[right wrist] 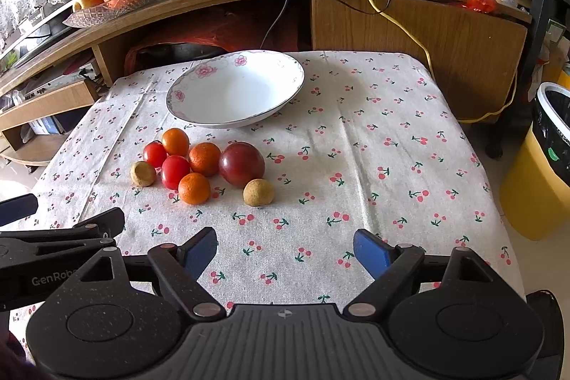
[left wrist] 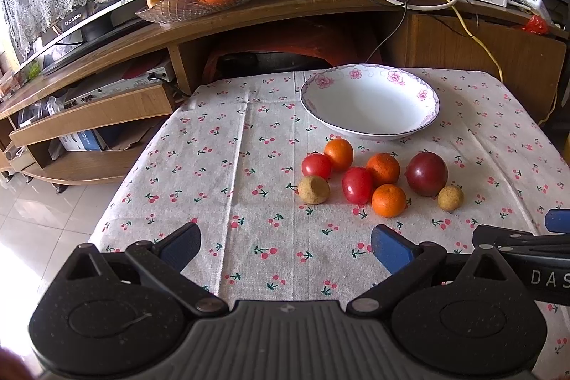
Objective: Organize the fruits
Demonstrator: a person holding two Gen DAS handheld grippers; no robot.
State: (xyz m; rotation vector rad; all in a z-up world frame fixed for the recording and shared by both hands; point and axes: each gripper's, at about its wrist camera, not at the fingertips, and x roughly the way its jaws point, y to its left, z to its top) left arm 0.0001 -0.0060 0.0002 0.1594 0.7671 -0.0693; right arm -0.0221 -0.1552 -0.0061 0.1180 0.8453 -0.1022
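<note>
Left gripper and right gripper both hovered spread wide over the cherry-print tablecloth — nothing held. Fruits sat clustered ahead — tomatoes, small oranges, a dark red plum, two tan longans — just in front of the empty floral bowl.

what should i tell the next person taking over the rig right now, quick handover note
Left gripper: open, empty, above the near cloth.
Right gripper: open, empty, beside it.
Bowl: empty, at the far side of the table.
Fruit in a loose cluster in front of the bowl: three small oranges, two tomatoes, one dark red plum, two small tan fruits.
Done: nothing moved yet.
Left: probably all eight pieces into the bowl.
</note>
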